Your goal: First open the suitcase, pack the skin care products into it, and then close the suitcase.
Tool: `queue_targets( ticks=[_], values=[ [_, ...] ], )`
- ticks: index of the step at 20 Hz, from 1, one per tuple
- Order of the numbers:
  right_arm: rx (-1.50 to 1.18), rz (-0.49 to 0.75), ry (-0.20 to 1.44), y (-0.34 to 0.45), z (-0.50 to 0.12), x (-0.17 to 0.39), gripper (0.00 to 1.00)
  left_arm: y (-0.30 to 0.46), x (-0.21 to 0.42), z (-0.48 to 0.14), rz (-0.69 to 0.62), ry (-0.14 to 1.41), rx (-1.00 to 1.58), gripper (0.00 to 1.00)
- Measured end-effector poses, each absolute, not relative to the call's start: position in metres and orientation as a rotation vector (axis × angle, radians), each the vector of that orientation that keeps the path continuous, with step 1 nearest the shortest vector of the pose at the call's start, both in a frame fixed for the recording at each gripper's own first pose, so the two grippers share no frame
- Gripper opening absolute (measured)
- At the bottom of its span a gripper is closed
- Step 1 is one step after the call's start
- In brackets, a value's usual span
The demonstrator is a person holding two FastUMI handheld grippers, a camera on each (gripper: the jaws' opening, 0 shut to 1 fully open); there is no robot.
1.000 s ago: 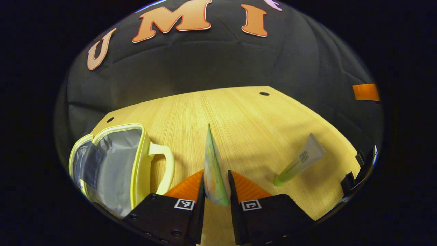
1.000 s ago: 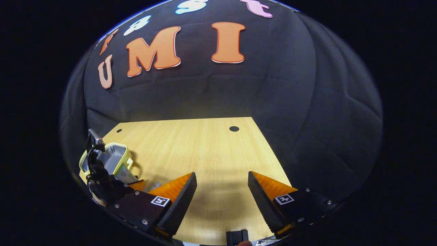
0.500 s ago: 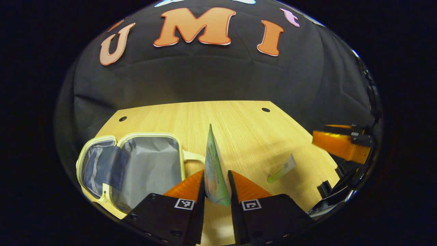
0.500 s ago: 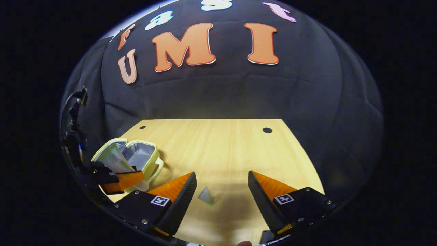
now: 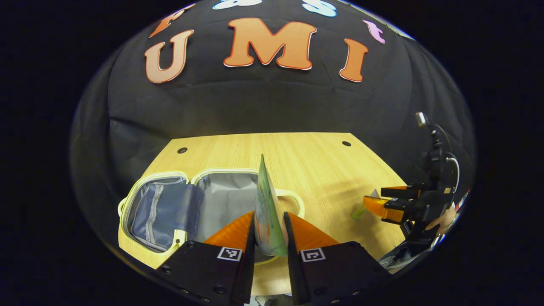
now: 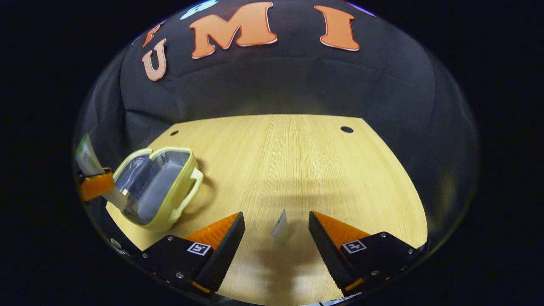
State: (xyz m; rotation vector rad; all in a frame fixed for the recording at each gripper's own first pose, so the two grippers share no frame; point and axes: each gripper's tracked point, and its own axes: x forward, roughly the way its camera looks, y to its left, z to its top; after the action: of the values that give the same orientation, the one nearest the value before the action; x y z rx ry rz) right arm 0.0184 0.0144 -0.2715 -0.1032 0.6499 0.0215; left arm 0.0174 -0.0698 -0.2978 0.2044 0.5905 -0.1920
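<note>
Left gripper [image 5: 269, 231] pinching a flat tube [image 5: 267, 208] edge-on between both fingers, held upright above the near rim of the case [image 5: 168, 204]. Case lying open on the table [image 5: 306, 157], two halves side by side, grey lining up, pale yellow rim and handle [image 5: 293, 199] toward the table's middle. Same pairing seen from the right gripper view at far left: tube [image 6: 87, 159] clamped in the left gripper [image 6: 97, 186], just beside the open case [image 6: 155, 187], whether over it or beside it hard to tell from there.

Right gripper [image 6: 276, 231] spread wide, fingers well apart, low over the table [image 6: 297, 161]. Small tube [image 6: 280, 225] lying on the wood between those fingers, touching neither, narrow end pointing away. In the left gripper view, right gripper [image 5: 384, 206] at the far right edge, with the green end of the small tube [image 5: 357, 211] poking out beside it on the table.
</note>
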Motion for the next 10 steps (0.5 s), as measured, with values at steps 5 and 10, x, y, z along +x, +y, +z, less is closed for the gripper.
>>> queue_targets(
  ticks=[5, 10],
  values=[
    [-0.105, 0.009, 0.781, 0.014, -0.316, 0.016, 0.86, -0.046, 0.011, -0.299, -0.157, 0.603, 0.193, 0.35],
    [-0.143, -0.023, 0.827, 0.008, -0.333, 0.017, 0.62, -0.026, 0.004, -0.305, -0.133, 0.631, 0.163, 0.35]
  ],
)
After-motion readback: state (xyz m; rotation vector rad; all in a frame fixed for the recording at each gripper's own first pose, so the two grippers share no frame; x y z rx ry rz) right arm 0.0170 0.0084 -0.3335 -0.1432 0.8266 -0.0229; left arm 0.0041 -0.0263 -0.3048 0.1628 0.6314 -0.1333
